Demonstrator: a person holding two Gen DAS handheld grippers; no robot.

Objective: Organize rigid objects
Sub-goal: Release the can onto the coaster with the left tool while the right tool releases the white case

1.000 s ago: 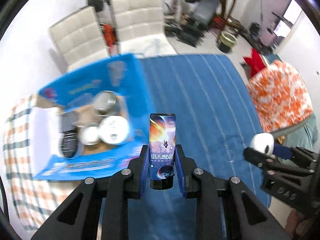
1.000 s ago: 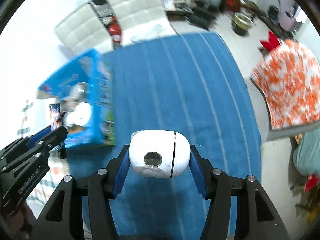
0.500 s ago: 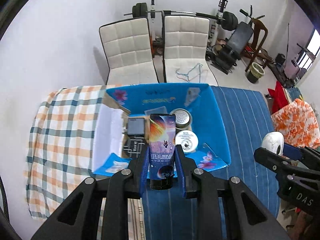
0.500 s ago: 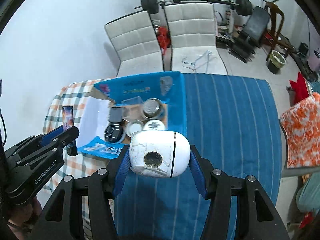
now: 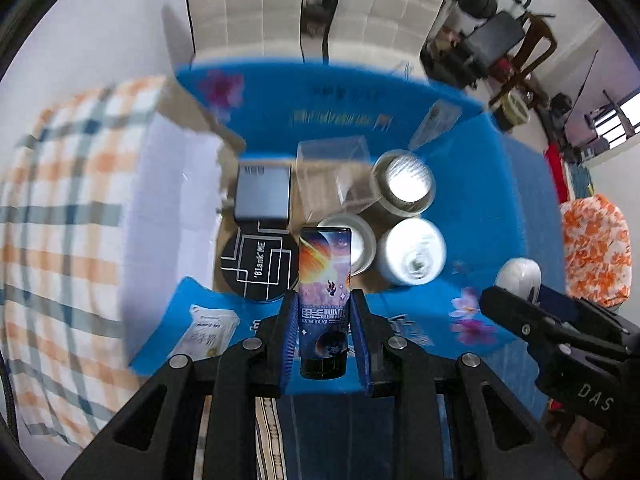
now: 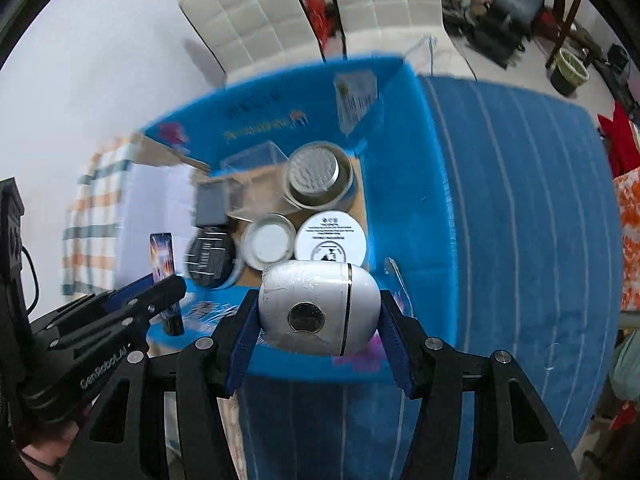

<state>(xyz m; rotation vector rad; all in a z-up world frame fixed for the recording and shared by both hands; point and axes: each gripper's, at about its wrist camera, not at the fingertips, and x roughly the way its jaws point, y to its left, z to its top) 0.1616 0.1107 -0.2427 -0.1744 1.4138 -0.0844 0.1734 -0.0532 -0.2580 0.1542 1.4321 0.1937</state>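
A: The left claw (image 5: pixel 325 340) is clamped on a space-print tube (image 5: pixel 325 280), cap end down between the blue pads, the tube upright over the near flap of the blue cardboard box (image 5: pixel 472 216).

B: And the right claw (image 6: pixel 318 320)?

A: Clamped on a white egg-shaped gadget (image 6: pixel 320 304) with a round dark disc facing the camera, also at the box's near edge.

B: What sits inside the box?

A: Nearest, a round black tin (image 5: pixel 258 266) at left, a white open jar (image 6: pixel 267 242), and a white-lidded jar (image 6: pixel 330 238). Behind them a grey square case (image 5: pixel 262 194), a clear plastic box (image 5: pixel 334 178) and a metal can (image 6: pixel 318 178).

B: Beyond that?

A: Checked cloth (image 5: pixel 60 208) left of the box, blue striped cloth (image 6: pixel 520 208) right, and white padded chairs (image 6: pixel 256 20) at the wall.
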